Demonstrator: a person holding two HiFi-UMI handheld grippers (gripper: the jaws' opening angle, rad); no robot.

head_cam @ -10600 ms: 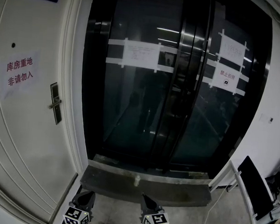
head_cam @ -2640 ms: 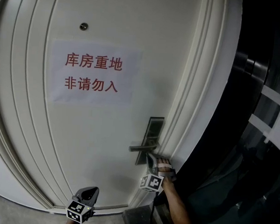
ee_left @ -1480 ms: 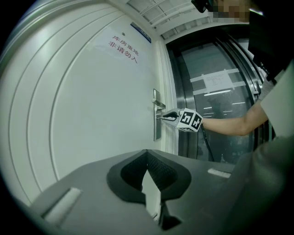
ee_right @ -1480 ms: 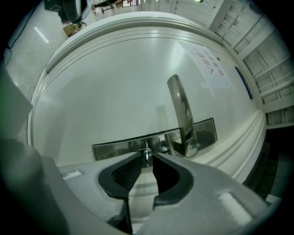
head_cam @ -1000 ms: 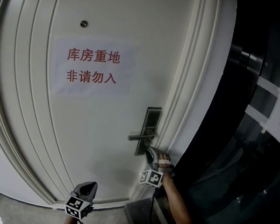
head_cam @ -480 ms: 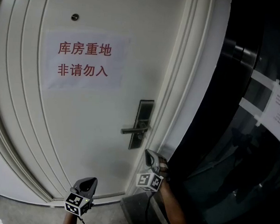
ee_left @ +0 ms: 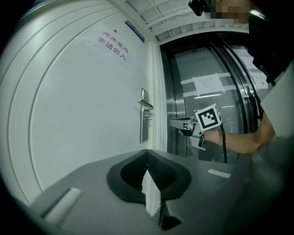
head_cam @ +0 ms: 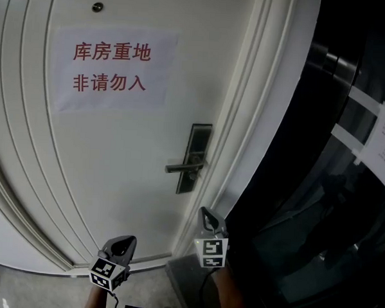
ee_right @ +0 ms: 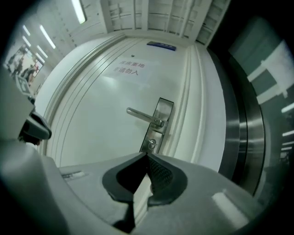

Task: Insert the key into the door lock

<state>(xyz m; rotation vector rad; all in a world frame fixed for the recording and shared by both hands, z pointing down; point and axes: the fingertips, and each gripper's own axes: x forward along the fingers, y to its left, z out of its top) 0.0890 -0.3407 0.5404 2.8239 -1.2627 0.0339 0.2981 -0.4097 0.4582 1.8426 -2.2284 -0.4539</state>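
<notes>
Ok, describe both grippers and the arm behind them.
The left gripper and right gripper are grey shells tapering to black textured pads; each bears a white cube with black square markers. A black cable trails from the right one along a bare forearm.

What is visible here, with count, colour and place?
door: one, white, left and middle
paper sign: one, white, red characters, upper door
peephole: one, dark, above sign
lock plate: one, dark, door's right edge
handle: one, silver, on lock plate
glass wall: one, dark, right side
taped sheets: at least two, white, on glass
left gripper: one, grey, bottom left, jaws shut
right gripper: one, grey, below lock plate, jaws shut
forearm: one, behind right gripper
</notes>
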